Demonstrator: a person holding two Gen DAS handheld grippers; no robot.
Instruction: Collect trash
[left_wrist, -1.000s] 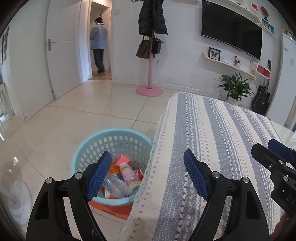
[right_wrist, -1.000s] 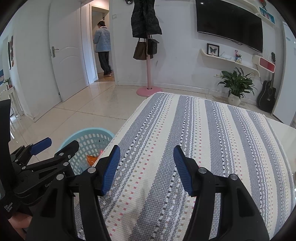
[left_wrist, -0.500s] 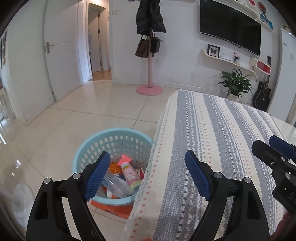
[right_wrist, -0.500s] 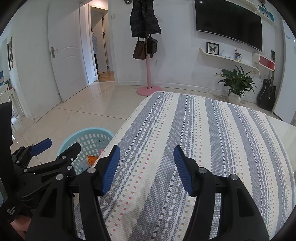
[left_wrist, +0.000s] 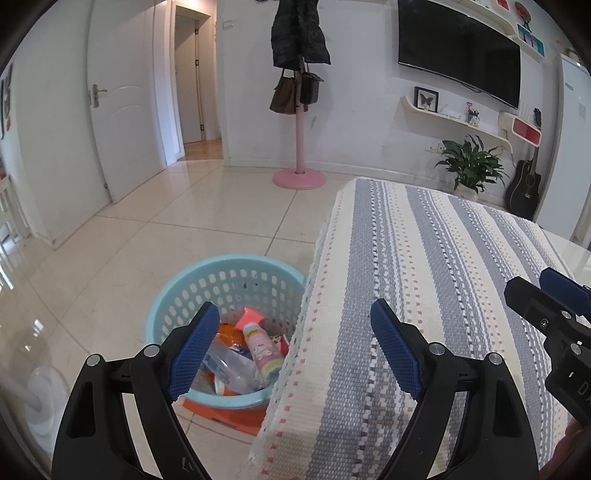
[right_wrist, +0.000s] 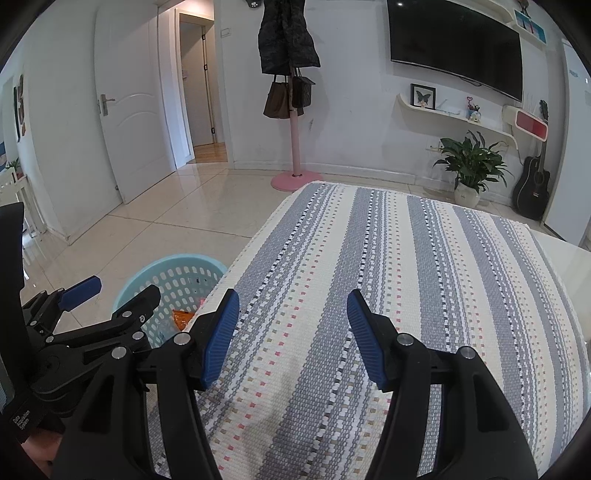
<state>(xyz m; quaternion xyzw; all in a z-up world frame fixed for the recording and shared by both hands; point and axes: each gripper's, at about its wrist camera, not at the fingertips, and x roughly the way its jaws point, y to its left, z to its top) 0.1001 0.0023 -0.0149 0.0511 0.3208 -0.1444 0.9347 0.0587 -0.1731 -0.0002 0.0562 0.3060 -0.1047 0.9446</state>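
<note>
A light blue perforated basket (left_wrist: 192, 295) stands on the floor beside the table's left edge; it also shows in the right wrist view (right_wrist: 173, 277). In it lie a pink bottle (left_wrist: 260, 345), a clear plastic bottle (left_wrist: 231, 371) and orange wrappers (right_wrist: 183, 317). My left gripper (left_wrist: 293, 345) is open and empty, over the table's edge and the basket. My right gripper (right_wrist: 293, 334) is open and empty above the striped tablecloth (right_wrist: 388, 295). Each gripper shows at the side of the other's view.
An orange flat piece (left_wrist: 229, 415) lies under the basket. A pink coat stand (left_wrist: 299, 147) with a coat and bags stands by the far wall. A potted plant (left_wrist: 469, 170) and a guitar (left_wrist: 524, 184) stand at the right. A white door (left_wrist: 122, 110) is open at the left.
The person in the far doorway has walked out of sight. Both grippers stay open and have barely moved.
</note>
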